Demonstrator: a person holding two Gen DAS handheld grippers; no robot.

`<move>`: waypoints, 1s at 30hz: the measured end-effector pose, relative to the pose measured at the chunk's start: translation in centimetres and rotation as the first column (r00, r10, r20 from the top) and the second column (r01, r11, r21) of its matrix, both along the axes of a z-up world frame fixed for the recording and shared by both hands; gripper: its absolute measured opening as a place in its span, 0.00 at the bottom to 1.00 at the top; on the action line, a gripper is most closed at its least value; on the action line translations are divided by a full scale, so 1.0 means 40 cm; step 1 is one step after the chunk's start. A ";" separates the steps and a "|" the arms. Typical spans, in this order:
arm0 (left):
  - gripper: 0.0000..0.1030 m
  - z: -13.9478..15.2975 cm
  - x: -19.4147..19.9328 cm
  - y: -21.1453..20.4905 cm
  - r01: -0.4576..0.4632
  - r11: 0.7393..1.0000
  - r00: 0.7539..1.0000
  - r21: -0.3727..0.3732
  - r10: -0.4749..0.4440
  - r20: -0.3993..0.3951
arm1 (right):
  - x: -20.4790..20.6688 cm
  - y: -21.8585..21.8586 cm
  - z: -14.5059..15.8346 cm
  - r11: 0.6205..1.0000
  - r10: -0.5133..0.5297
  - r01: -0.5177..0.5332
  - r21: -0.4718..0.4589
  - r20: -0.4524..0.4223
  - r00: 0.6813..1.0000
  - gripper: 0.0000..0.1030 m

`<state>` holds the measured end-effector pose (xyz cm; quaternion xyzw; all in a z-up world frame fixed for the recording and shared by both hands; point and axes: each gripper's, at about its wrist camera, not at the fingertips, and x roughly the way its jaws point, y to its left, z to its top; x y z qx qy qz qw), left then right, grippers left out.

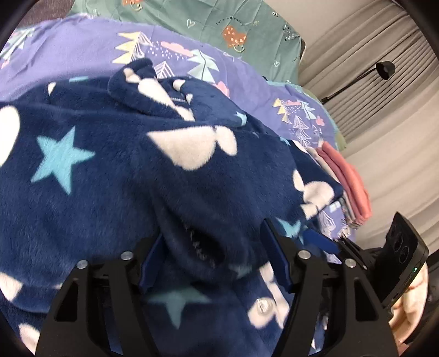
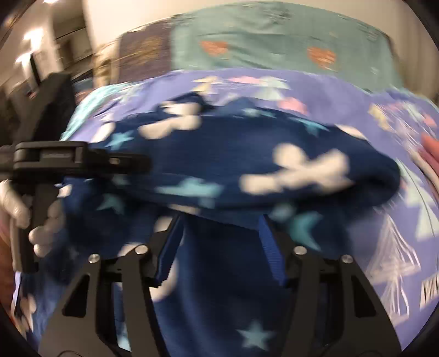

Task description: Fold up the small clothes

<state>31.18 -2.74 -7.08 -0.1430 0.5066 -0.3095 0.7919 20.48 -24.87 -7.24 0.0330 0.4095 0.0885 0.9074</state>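
A dark blue fleece garment (image 1: 164, 178) with light blue stars and white clouds lies bunched on a purple printed bedsheet (image 1: 82, 55). My left gripper (image 1: 214, 252) sits low over it, jaws apart, with a ridge of fleece rising between the blue fingers (image 1: 274, 255); the pads do not visibly clamp it. The right wrist view is motion-blurred. In it my right gripper (image 2: 221, 247) stands open over the fleece garment (image 2: 233, 153), with fabric lying under and between its fingers. The left gripper's body (image 2: 79, 159) shows at the left of that view, held by a gloved hand (image 2: 16, 208).
A stack of folded pink clothes (image 1: 348, 181) rests at the bed's right edge, also glimpsed as pink clothes (image 2: 430, 151). A green printed cover (image 1: 219, 19) lies at the far side. Beige curtains (image 1: 384, 123) and a black lamp (image 1: 384, 70) stand beyond the bed.
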 end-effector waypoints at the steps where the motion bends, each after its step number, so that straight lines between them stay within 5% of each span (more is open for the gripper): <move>1: 0.25 0.004 0.001 -0.006 0.002 1.000 1.000 0.007 -0.002 0.016 | 0.001 -0.017 -0.006 0.999 -0.013 0.014 0.031 -0.012 1.000 0.46; 2: 0.13 0.009 0.001 -0.010 0.015 1.000 1.000 -0.002 -0.015 0.020 | 0.005 -0.035 -0.014 0.997 -0.017 0.019 0.069 -0.034 0.999 0.28; 4: 0.12 0.036 -0.003 -0.010 0.016 0.999 0.999 -0.031 -0.015 0.042 | 0.014 -0.053 -0.022 0.995 -0.056 0.060 0.081 -0.050 0.997 0.07; 5: 0.12 0.056 -0.010 -0.010 0.019 0.999 0.997 -0.028 -0.016 0.075 | 0.017 -0.059 -0.022 0.994 -0.062 0.066 0.089 -0.049 0.997 0.05; 8: 0.12 0.152 -0.046 -0.019 0.063 0.998 0.972 0.011 -0.064 0.227 | 0.017 -0.059 -0.009 0.991 -0.044 0.048 0.127 -0.032 0.999 0.05; 11: 0.12 0.223 -0.077 -0.024 0.079 0.989 0.932 0.129 -0.119 0.342 | 0.022 -0.059 0.001 0.988 -0.046 0.049 0.147 -0.024 0.999 0.06; 15: 0.12 0.263 -0.106 0.007 0.022 0.951 0.893 0.308 -0.157 0.421 | 0.055 -0.069 -0.057 0.989 -0.071 0.089 0.114 -0.157 0.985 0.04; 18: 0.12 0.250 -0.105 0.052 -0.031 0.915 0.889 0.402 -0.159 0.430 | 0.052 -0.070 -0.073 0.990 -0.067 0.086 0.114 -0.158 0.985 0.03; 30: 0.12 0.211 -0.087 0.241 -0.173 0.904 0.910 0.391 -0.006 0.415 | 0.060 -0.067 -0.076 0.993 -0.051 0.069 0.099 -0.172 0.984 0.03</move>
